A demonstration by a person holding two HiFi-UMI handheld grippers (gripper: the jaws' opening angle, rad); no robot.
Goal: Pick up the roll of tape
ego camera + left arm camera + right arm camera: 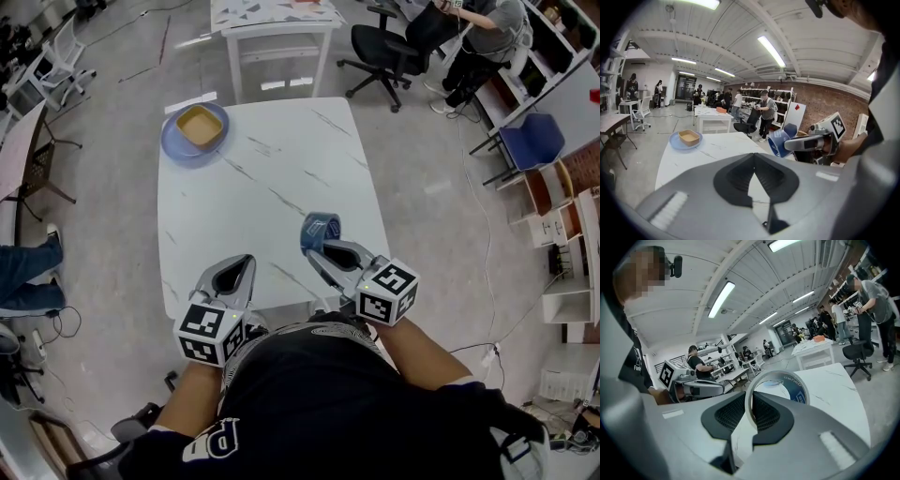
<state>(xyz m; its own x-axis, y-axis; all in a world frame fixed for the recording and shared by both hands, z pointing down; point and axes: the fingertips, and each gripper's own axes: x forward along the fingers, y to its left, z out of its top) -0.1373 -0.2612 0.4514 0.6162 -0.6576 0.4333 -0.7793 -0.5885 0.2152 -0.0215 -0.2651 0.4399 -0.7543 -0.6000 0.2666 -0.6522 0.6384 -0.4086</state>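
Tape roll, lower rim hidden, sits pinched in right gripper jaws

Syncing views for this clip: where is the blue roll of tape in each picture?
Head view: blue roll of tape right of centre, at the right gripper's tips.
Left gripper view: right of centre.
Right gripper view: centre, clamped between the jaws.
Shared landmark: white marble-patterned table.

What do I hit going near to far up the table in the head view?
left gripper, shut and empty → roll of tape, pinched in the right gripper → blue plate with the tan bowl on it → second white table beyond the far edge
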